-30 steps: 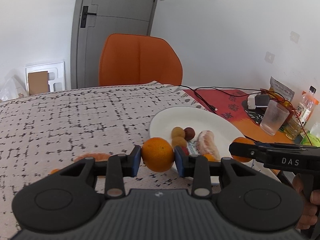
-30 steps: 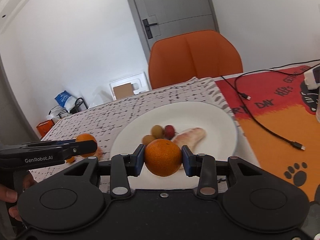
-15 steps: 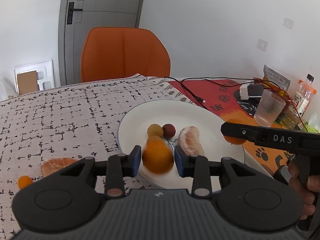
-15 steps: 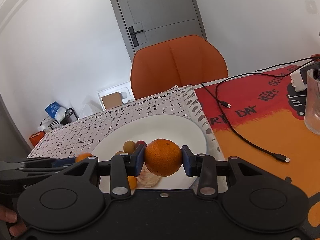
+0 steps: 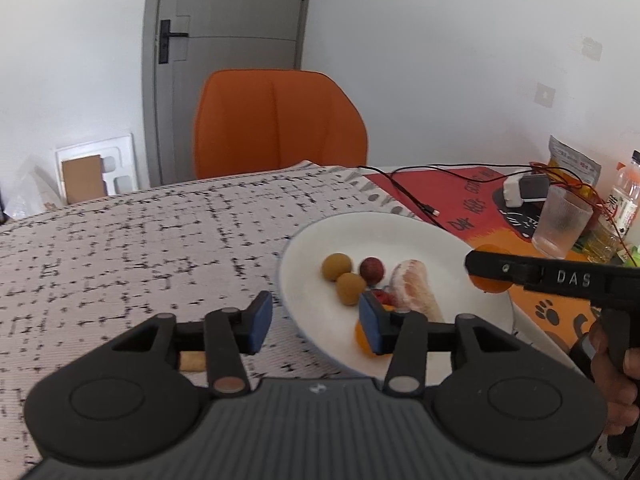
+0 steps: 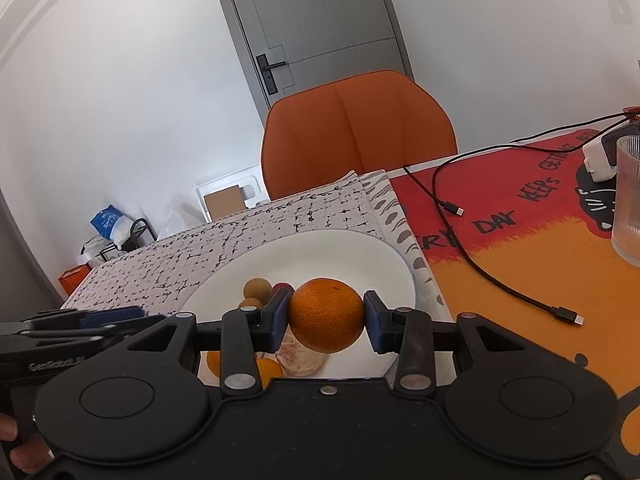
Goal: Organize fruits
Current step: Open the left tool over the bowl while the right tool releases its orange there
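Observation:
A white plate holds two tan round fruits, a red one and a peeled citrus. My left gripper hangs at the plate's near left rim. Its jaws are opening and nothing is between them. A small orange lies on the plate, half hidden behind its right finger. My right gripper is shut on another orange just above the plate, and its jaws are starting to open. That gripper enters the left wrist view from the right, orange in its tips.
An orange chair stands behind the table. On the red-and-orange mat to the right are a ribbed glass, a black cable, a white charger and a bottle. A patterned cloth covers the left of the table.
My left gripper has let go of its orange, which now lies on the plate, and its jaws stand wider. My right gripper has carried its orange in over the plate.

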`<action>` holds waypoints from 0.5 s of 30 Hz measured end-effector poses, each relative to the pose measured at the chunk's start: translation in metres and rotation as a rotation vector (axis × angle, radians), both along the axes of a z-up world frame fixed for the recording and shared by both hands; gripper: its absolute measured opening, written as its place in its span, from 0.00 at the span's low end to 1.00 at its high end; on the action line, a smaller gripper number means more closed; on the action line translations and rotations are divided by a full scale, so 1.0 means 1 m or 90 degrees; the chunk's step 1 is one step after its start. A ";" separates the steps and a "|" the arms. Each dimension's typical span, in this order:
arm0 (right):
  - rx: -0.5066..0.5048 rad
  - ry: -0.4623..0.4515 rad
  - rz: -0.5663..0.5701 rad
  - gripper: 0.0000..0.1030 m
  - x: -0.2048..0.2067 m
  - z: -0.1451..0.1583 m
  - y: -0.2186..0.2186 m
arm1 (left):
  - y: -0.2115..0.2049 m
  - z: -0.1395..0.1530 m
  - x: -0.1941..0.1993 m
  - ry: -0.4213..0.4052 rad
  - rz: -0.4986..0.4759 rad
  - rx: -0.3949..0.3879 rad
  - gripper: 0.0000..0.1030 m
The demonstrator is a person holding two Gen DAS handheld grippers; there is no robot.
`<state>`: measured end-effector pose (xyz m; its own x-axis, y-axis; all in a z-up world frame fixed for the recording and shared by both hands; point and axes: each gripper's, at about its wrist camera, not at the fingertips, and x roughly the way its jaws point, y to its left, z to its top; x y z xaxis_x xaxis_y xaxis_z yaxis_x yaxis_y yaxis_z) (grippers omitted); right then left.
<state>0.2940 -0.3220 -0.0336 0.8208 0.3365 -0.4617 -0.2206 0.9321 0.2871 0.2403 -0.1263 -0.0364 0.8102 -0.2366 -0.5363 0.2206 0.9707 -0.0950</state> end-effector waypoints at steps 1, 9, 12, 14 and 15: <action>0.006 -0.006 -0.005 0.47 0.000 0.000 0.000 | 0.003 0.001 -0.002 -0.002 0.005 0.001 0.49; 0.007 -0.018 0.000 0.72 -0.012 0.010 0.012 | 0.034 0.003 -0.014 -0.011 0.050 -0.008 0.69; -0.001 -0.020 0.006 0.82 -0.018 0.012 0.019 | 0.044 0.006 -0.019 -0.016 0.059 -0.014 0.74; -0.005 -0.017 0.010 0.87 -0.020 0.012 0.024 | 0.051 0.008 -0.023 -0.016 0.066 -0.017 0.79; -0.008 -0.015 0.009 0.93 -0.021 0.012 0.027 | 0.053 0.009 -0.024 -0.013 0.071 -0.018 0.84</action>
<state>0.2732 -0.2952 -0.0214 0.8270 0.3420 -0.4461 -0.2402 0.9325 0.2696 0.2166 -0.0733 -0.0278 0.8430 -0.1594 -0.5137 0.1142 0.9863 -0.1188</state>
